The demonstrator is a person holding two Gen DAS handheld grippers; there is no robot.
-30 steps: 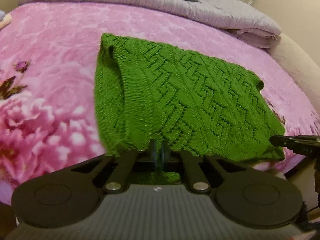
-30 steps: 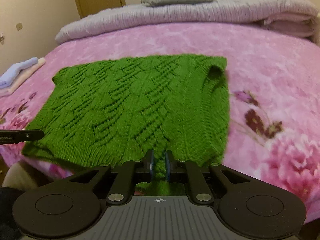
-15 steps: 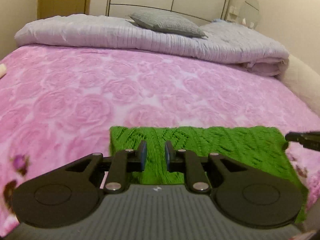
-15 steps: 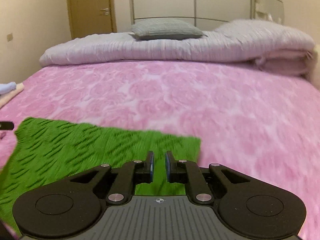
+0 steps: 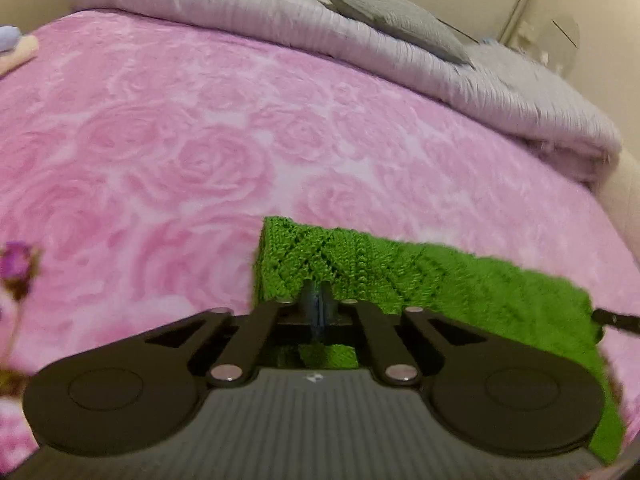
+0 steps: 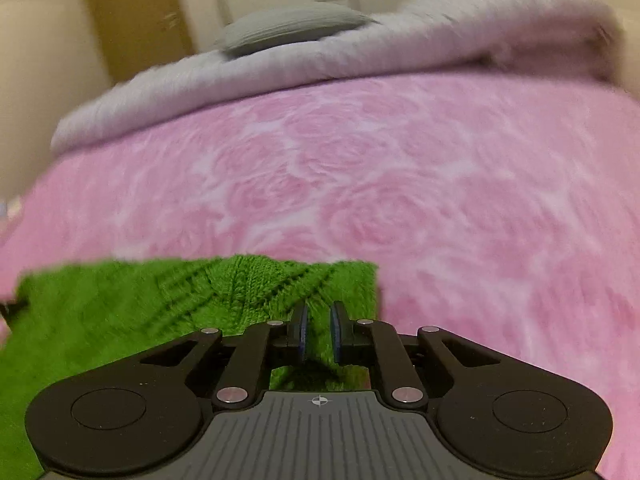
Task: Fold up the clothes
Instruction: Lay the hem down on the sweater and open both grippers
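Observation:
A green cable-knit sweater (image 5: pixel 460 280) lies folded in a narrow band on the pink rose blanket (image 5: pixel 200 140). My left gripper (image 5: pixel 318 300) is at the band's left corner. Its jaws are closing, nearly together, with the knit edge pinched between them. In the right wrist view the sweater (image 6: pixel 120 312) stretches to the left, and my right gripper (image 6: pixel 318 320) is shut on its right corner, green knit filling the gap between the pads. The right gripper's tip (image 5: pixel 616 320) shows at the band's far end in the left wrist view.
A grey quilt (image 5: pixel 280 12) with a grey pillow (image 5: pixel 396 16) is piled along the head of the bed. Pale folded clothes (image 5: pixel 16 46) lie at the bed's left edge. Wardrobe doors and a wooden door (image 6: pixel 136 20) stand behind. Pink blanket stretches ahead of the sweater.
Both grippers carried the near hem forward over the sweater, leaving only a narrow green band showing. The left jaws stood apart half a second ago and are now together on the knit.

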